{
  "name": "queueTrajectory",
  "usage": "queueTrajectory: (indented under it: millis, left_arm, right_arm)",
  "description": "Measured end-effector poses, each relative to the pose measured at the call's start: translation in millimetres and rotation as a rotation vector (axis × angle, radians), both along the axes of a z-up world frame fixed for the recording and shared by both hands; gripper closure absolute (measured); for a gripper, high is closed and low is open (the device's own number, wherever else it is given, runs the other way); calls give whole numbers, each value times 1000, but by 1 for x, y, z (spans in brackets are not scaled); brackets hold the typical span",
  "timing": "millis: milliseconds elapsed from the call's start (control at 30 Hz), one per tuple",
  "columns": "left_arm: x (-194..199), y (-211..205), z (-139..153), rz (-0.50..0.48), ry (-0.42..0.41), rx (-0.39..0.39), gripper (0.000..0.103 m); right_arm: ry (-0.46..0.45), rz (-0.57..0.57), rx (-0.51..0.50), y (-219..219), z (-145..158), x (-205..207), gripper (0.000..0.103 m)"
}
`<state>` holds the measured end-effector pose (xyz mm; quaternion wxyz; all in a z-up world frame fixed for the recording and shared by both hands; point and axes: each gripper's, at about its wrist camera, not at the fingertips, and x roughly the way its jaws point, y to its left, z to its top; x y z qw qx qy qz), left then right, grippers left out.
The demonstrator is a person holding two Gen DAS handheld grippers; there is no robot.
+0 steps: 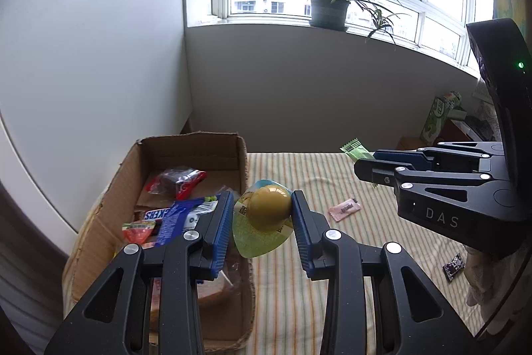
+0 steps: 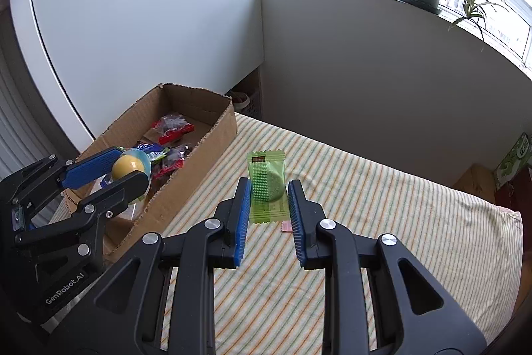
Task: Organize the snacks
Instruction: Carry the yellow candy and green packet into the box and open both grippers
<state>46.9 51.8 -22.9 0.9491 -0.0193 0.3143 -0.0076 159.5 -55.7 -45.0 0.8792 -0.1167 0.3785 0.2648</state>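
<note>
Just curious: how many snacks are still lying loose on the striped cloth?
2: a pink packet mid-cloth, and a dark packet near the right edge. Others may be hidden behind the grippers.
</note>
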Motion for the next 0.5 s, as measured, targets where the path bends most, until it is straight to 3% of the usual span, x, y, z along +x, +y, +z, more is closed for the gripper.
queueTrajectory:
  millis: [500]
  left_arm:
    - [6, 84, -14, 130, 25, -37, 69]
  right_arm:
    - [42, 86, 25, 89, -18, 13, 79]
